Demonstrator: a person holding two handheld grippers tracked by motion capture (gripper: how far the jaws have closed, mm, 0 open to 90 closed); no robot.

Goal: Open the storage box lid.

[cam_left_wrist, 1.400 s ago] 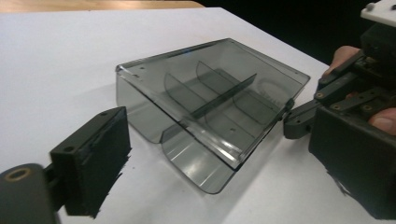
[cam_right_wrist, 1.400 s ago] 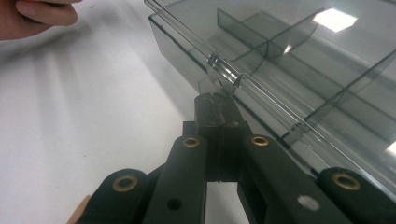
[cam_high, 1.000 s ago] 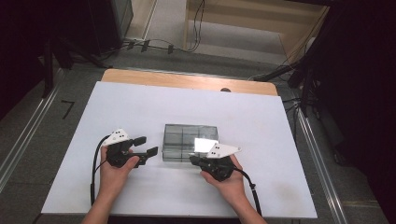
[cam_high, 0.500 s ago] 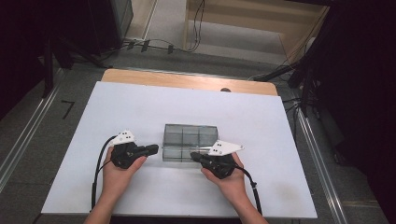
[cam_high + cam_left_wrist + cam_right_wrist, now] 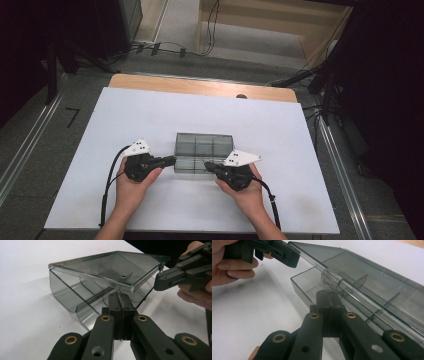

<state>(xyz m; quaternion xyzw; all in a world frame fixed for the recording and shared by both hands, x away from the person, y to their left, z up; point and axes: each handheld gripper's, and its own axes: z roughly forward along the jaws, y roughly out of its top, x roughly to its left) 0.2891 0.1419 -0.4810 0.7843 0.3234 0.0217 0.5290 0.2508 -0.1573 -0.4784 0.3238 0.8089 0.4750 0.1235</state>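
A smoky clear plastic box (image 5: 204, 146) with compartments sits mid-table, and its lid (image 5: 112, 265) is tilted up at the front. My left gripper (image 5: 174, 159) is at the box's front left corner. Its jaws have just been closing and now stand shut, with nothing seen between them and the tips (image 5: 119, 296) just under the lid's edge. My right gripper (image 5: 206, 164) is shut at the front right corner. Its tips (image 5: 327, 293) touch a round clear tab (image 5: 326, 283) on the lid; I cannot tell whether the tab is pinched.
The box stands on a white table top (image 5: 150, 115) with a wooden strip (image 5: 200, 86) along its far edge. Cables lie on the floor beyond it, and dark equipment flanks both sides.
The left gripper has moved right to the box's corner and its jaws have shut. The right gripper has stayed where it was.
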